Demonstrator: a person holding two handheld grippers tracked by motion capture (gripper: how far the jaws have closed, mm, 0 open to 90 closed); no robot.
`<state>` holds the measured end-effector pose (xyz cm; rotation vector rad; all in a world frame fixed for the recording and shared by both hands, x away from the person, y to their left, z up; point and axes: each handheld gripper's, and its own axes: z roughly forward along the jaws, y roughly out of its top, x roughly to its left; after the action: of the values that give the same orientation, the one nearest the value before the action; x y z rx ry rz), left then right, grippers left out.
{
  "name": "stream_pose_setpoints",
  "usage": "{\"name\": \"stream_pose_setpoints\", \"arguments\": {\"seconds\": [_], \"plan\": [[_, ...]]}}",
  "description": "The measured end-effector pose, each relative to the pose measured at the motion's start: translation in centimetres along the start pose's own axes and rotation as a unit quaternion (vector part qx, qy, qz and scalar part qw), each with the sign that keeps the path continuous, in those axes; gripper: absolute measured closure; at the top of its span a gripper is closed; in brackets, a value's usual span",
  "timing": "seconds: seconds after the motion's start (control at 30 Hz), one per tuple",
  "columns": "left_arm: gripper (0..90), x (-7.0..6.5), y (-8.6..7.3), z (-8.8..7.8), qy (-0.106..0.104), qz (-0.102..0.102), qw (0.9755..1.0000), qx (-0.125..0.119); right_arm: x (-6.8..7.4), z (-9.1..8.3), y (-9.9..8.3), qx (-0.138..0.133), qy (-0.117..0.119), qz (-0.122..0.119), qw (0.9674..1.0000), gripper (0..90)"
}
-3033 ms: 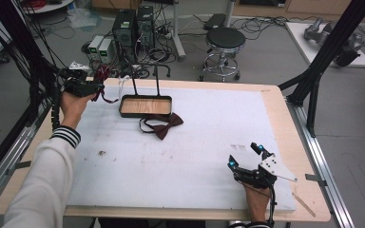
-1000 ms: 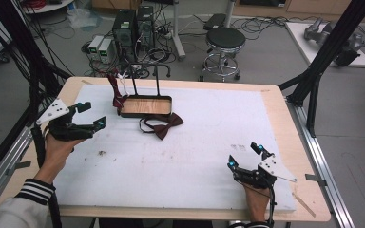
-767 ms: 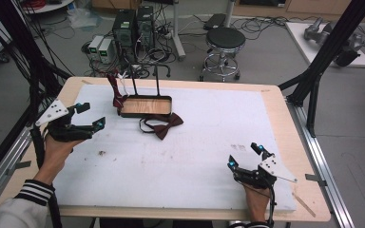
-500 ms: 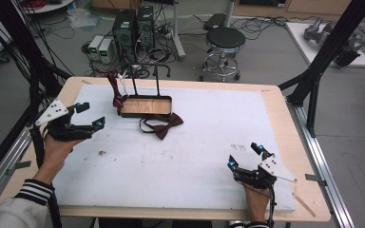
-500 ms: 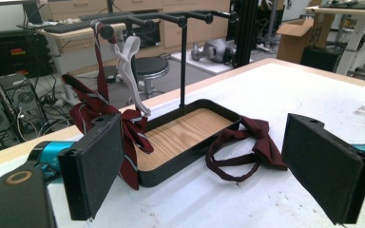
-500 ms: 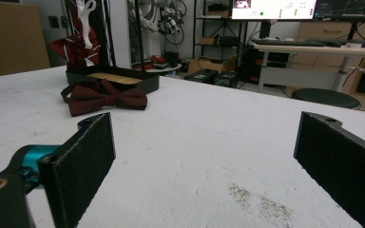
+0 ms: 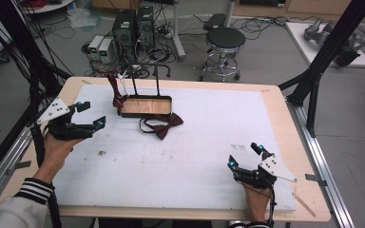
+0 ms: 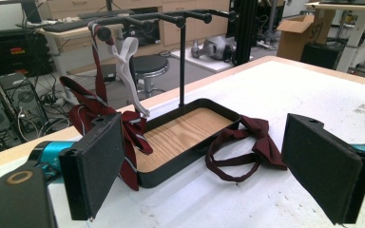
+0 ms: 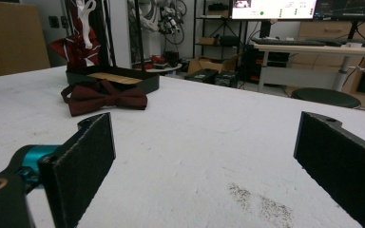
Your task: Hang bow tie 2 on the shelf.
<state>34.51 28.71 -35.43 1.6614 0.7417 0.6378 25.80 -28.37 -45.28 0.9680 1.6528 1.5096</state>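
Bow tie (image 7: pixel 163 127) lies flat on the table just near of the stand (image 7: pixel 146 105), so it's an easy grab. Left gripper (image 7: pixel 88 115) faces it, jaws wide apart and empty. Right gripper (image 7: pixel 244 155) rests near-right, jaws apart too. Striped tie (image 7: pixel 117 94) hangs on the stand.

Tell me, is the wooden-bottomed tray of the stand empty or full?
Empty: the tray shows bare wood. The bow tie lies beside it on the table, and the striped tie hangs outside.
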Motion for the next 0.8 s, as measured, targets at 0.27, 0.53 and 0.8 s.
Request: {"name": "stream_pose_setpoints", "arguments": {"seconds": [0.27, 0.53, 0.8], "plan": [[15.2, -0.6, 1.1, 1.1, -0.008, 0.011, 0.9998, 0.016, 0.0, 0.0, 0.0, 0.002, 0.000, 0.003, 1.0000, 5.6], [15.2, -1.5, 2.1, 2.5, -0.021, 0.015, 0.9989, 0.038, 0.0, 0.0, 0.0, 0.000, 0.001, 0.003, 1.0000, 5.6], [15.2, -2.8, 3.3, 4.5, -0.041, 0.035, 0.9963, 0.067, -0.1, 0.0, 0.0, -0.002, 0.001, 0.004, 1.0000, 5.6]]}}
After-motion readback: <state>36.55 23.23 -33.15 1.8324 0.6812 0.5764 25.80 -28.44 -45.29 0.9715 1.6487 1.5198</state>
